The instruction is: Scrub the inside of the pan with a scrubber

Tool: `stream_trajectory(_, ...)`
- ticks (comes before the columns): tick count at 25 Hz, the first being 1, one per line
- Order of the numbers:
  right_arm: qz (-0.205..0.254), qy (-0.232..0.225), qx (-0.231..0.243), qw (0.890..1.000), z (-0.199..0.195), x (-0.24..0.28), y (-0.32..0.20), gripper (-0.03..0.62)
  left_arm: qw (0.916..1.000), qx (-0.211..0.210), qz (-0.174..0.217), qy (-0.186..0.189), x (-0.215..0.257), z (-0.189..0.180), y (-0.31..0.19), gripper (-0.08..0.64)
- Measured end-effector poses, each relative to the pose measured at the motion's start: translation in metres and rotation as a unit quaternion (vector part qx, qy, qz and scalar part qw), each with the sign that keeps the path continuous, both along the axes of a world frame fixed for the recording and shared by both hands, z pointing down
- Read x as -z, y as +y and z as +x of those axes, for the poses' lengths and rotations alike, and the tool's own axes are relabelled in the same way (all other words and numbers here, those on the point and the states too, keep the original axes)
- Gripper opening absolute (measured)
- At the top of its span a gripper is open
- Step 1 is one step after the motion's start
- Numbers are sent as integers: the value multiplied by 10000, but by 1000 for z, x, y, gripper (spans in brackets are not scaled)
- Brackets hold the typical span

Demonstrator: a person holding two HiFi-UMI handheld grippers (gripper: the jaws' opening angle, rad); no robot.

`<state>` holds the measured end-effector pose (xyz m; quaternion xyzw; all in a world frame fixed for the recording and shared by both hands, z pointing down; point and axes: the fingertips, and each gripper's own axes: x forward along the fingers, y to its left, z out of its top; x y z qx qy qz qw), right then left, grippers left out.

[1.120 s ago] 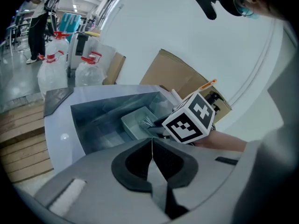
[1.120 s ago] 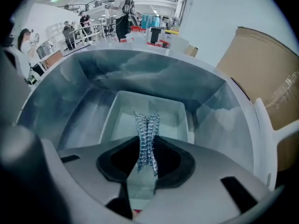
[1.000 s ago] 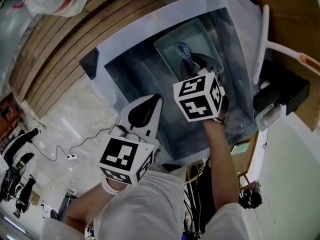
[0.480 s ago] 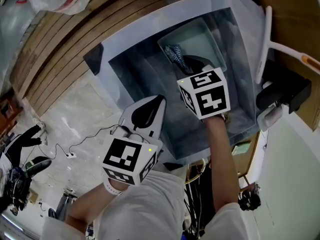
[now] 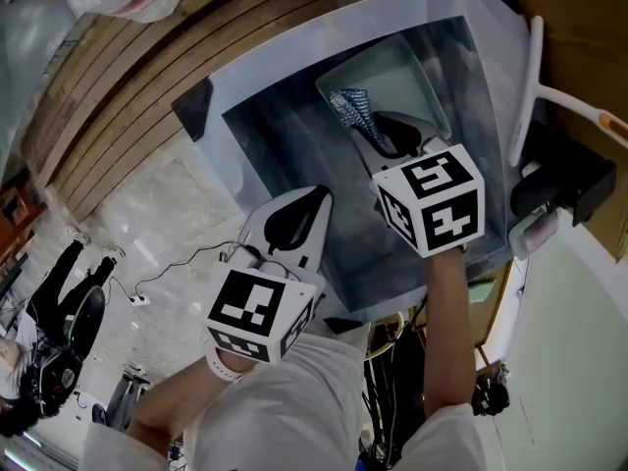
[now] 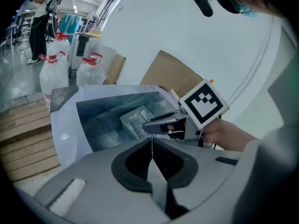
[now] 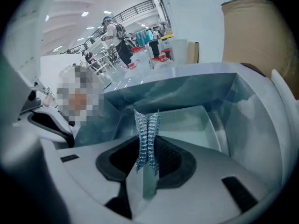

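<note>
We find the right gripper (image 5: 371, 135) reaching into a translucent basin (image 5: 294, 62), pinching the scrubber (image 5: 351, 111), a silvery mesh pad; in the right gripper view the pad (image 7: 147, 134) stands folded upright between the pressed jaws of that gripper (image 7: 146, 169), its lower end lost between them. The scrubber sits over the near left part of the pan (image 5: 392, 67), a pale rectangular tray lying in the far part of the basin; we cannot tell from any view whether the mesh touches the pan floor. In the head view the pan's near edge is covered by the right gripper and its marker cube (image 5: 432, 209). The left gripper (image 5: 316, 199) hovers at the basin's near rim, well apart from the pan; its own view shows the jaws of this gripper (image 6: 152, 143) pressed together with nothing between them. The left gripper view shows the pan (image 6: 125, 121) only in part, behind the right gripper (image 6: 159, 120). Beyond the basin we note cardboard (image 6: 173, 73), water bottles (image 6: 51, 73) and wooden slats (image 5: 118, 96); a white curved piece (image 5: 525, 86) at the basin's right side is not identifiable.
</note>
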<state>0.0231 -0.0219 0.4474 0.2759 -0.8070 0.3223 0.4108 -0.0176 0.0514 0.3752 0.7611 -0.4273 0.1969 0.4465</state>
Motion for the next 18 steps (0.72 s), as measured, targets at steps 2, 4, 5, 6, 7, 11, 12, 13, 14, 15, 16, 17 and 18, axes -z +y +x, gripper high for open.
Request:
stream_trajectory(2, 245, 185, -63, 9995, 8, 3, -6, 103, 10000, -7, 10, 7, 0, 0, -1, 6)
stream_trajectory(4, 485, 520, -154, 9973, 21, -3, -16, 104, 10000, -23, 7, 21, 0, 1, -2, 6)
stream_trajectory(5, 556, 668, -204, 9960, 27, -6, -21, 104, 10000, -26, 6, 25, 0, 1, -3, 6)
stream_trajectory(6, 607, 797, -227, 9947, 32, -10, -26, 104, 10000, -19, 6, 29, 1, 1, -3, 6)
stream_trajectory(7, 653, 921, -220, 9934, 36, -13, -30, 104, 10000, -4, 7, 36, 1, 1, -3, 6)
stream_trajectory(11, 832, 1335, -302, 9871, 50, -21, -47, 104, 9999, 12, -18, 111, 0, 2, -1, 6)
stream_trajectory(12, 865, 1415, -388, 9854, 53, -21, -52, 104, 9999, 7, -40, 128, 0, 2, -1, 6)
stream_trajectory(13, 887, 1494, -463, 9837, 56, -22, -57, 104, 9999, 11, -58, 139, 0, 1, 0, 6)
stream_trajectory(14, 898, 1580, -509, 9820, 58, -23, -61, 104, 9999, 25, -70, 143, -1, 1, 0, 6)
stream_trajectory(15, 905, 1686, -516, 9802, 60, -25, -64, 104, 9999, 43, -76, 144, 0, 0, 0, 6)
stream_trajectory(16, 919, 1834, -479, 9776, 62, -27, -67, 104, 9998, 62, -78, 144, 0, 0, 0, 6)
stream_trajectory(17, 956, 2042, -396, 9734, 64, -31, -70, 104, 9998, 79, -79, 144, 0, -1, -1, 6)
stream_trajectory(18, 1013, 2295, -262, 9677, 67, -35, -72, 104, 9998, 95, -77, 144, 0, -1, -2, 6)
